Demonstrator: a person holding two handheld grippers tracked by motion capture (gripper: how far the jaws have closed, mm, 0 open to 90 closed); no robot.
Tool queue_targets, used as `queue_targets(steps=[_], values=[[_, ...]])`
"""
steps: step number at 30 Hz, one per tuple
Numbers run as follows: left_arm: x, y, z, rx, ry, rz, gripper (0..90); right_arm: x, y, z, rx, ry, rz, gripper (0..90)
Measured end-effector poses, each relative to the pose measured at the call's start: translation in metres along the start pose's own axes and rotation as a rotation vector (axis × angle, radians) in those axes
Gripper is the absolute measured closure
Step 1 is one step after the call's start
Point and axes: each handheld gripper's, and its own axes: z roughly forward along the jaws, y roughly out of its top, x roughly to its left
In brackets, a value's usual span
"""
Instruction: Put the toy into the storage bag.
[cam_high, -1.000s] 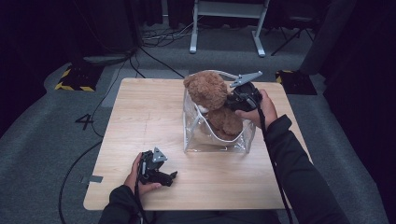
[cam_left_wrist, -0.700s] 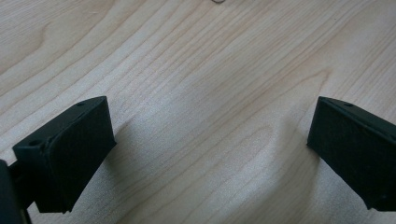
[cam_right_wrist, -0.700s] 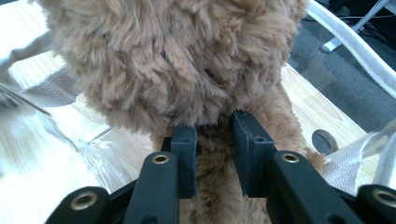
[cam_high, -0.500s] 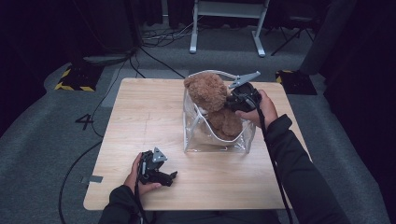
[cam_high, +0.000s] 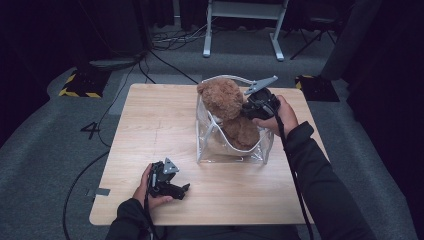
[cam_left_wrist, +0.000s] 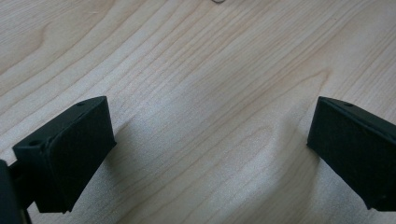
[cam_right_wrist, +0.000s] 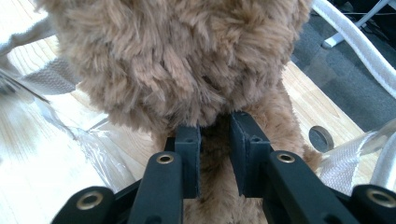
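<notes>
Your right gripper is clamped on the brown teddy bear; in the right gripper view both black jaws pinch the fur at the bear's neck, just under the head, with only a narrow gap of plush between them. The bear sits upright inside the clear plastic bag, head sticking out above the bag's rim, body down in it. The bag stands on the wooden table, right of the table's middle and toward its far edge. The bag's white webbing handles arch over behind the bear's head; in the right gripper view one strap runs past on the bear's right side, another lies to the bear's left. Your right hand wraps the gripper from the bag's right side, dark sleeve coming in along the table's right edge. Your left gripper rests well apart from the bag, near the table's near edge, left of the bag, with your left hand holding it. Its jaws are spread wide with nothing between them; the left gripper view looks down on bare wood grain between the two black pads. Grey carpet and cables lie beyond the table's far edge.
</notes>
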Motion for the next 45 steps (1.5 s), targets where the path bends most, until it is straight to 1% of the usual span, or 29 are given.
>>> queue_targets(steps=[5, 10, 12, 23, 25, 27, 28, 31, 33, 36, 38, 43, 45], values=[[0.000, 0.000, 0.000, 0.000, 0.000, 0.000, 0.6, 0.000, 0.000, -0.001, -0.001, 0.002, -0.005, 73.0], [0.000, 0.000, 0.000, 0.000, 0.000, 0.000, 0.6, -0.002, -0.001, -0.004, -0.016, 0.002, 0.002, 70.2], [0.000, 0.000, 0.000, 0.000, 0.000, 0.000, 0.5, -0.003, -0.002, -0.006, -0.024, 0.004, 0.007, 70.4], [0.000, 0.000, 0.000, 0.000, 0.000, 0.000, 0.6, -0.004, -0.004, -0.006, -0.035, 0.012, 0.011, 70.9], [0.000, 0.000, 0.000, 0.000, 0.000, 0.000, 0.5, -0.004, -0.005, -0.007, -0.043, 0.016, 0.011, 70.7], [0.000, 0.000, 0.000, 0.000, 0.000, 0.000, 0.5, -0.003, -0.006, -0.009, -0.065, 0.030, 0.014, 70.2], [0.000, 0.000, 0.000, 0.000, 0.000, 0.000, 0.6, -0.003, -0.006, -0.009, -0.065, 0.030, 0.014, 70.2], [0.000, 0.000, 0.000, 0.000, 0.000, 0.000, 0.6, -0.004, -0.007, -0.013, -0.093, 0.040, 0.017, 67.1], [0.000, 0.000, 0.000, 0.000, 0.000, 0.000, 0.6, -0.004, -0.008, -0.016, -0.102, 0.047, 0.018, 66.8], [0.000, 0.000, 0.000, 0.000, 0.000, 0.001, 0.5, -0.004, -0.010, -0.019, -0.113, 0.043, 0.017, 62.6], [0.000, 0.000, 0.000, 0.000, 0.000, 0.000, 0.5, -0.005, -0.012, -0.020, -0.124, 0.050, 0.016, 61.7], [0.000, 0.000, 0.000, 0.000, 0.000, 0.000, 0.6, -0.003, -0.014, -0.023, -0.132, 0.041, 0.013, 53.1], [0.000, 0.000, 0.000, 0.000, 0.000, 0.000, 0.6, -0.003, -0.014, -0.024, -0.134, 0.042, 0.014, 52.0]])
